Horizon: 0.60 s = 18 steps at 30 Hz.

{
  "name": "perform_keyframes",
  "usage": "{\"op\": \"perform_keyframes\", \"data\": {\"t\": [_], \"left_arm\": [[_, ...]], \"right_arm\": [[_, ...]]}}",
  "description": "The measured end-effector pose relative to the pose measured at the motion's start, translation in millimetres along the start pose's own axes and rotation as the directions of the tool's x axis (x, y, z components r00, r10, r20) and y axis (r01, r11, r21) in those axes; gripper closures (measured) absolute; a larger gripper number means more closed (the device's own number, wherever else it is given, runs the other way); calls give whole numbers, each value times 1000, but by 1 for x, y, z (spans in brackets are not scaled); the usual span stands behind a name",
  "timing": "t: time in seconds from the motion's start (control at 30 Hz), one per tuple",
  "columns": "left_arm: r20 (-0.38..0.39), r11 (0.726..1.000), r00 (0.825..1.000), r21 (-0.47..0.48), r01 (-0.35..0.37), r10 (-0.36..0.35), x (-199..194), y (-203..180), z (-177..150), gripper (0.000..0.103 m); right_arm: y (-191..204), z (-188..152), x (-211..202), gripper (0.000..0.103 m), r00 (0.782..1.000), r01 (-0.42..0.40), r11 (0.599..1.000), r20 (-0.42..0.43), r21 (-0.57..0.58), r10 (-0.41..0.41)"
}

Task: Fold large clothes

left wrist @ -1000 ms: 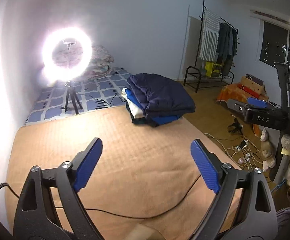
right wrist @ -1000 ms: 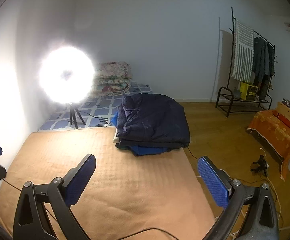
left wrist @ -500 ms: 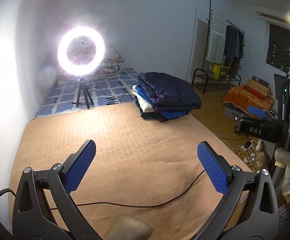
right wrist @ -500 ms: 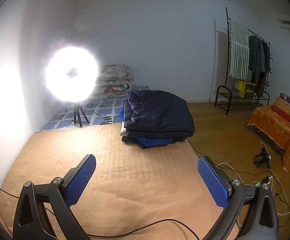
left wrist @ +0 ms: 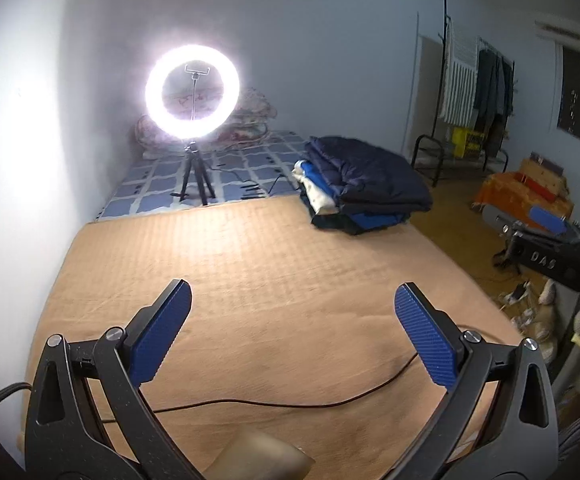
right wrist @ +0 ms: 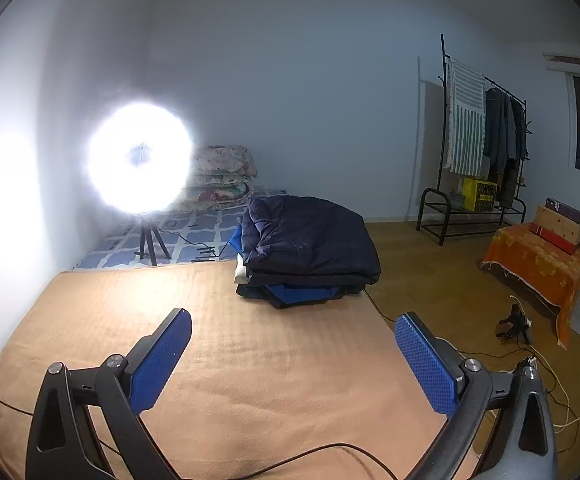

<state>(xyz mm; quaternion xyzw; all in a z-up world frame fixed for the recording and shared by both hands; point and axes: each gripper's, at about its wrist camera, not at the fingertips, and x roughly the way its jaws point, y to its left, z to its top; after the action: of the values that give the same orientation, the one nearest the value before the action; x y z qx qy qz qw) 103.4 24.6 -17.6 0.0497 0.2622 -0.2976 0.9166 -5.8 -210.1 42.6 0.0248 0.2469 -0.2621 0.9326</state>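
Note:
A stack of folded clothes, a dark navy padded garment on top of blue and white pieces, sits at the far right corner of the tan blanket. My left gripper hangs wide open above the near part of the blanket, nothing between its blue pads. My right gripper is also wide open and empty, pointing toward the stack from well short of it. In the left wrist view the right gripper's body shows at the right edge.
A bright ring light on a tripod stands behind the blanket on a blue checked mat. A black cable crosses the blanket's near edge. A clothes rack, an orange-draped box and floor cables lie to the right.
The left gripper's jaws have spread a little wider. Both views have shifted forward and lower over the blanket, and the folded stack sits nearer the middle of the left wrist view.

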Motion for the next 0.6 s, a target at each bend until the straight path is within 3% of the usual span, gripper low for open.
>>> {"op": "perform_keyframes", "data": {"t": [0.3,0.6], "left_arm": [[31,994,998,91,-57,55,-3,-11,-17,0],[46,995,998,93,-41,37,-7,-14,-17,0]], "right_arm": [[8,-13,6,0,999,10,999,-33,-44,-11],[10,-15,6,0,1000,3,999,-29,-47,-4]]}}
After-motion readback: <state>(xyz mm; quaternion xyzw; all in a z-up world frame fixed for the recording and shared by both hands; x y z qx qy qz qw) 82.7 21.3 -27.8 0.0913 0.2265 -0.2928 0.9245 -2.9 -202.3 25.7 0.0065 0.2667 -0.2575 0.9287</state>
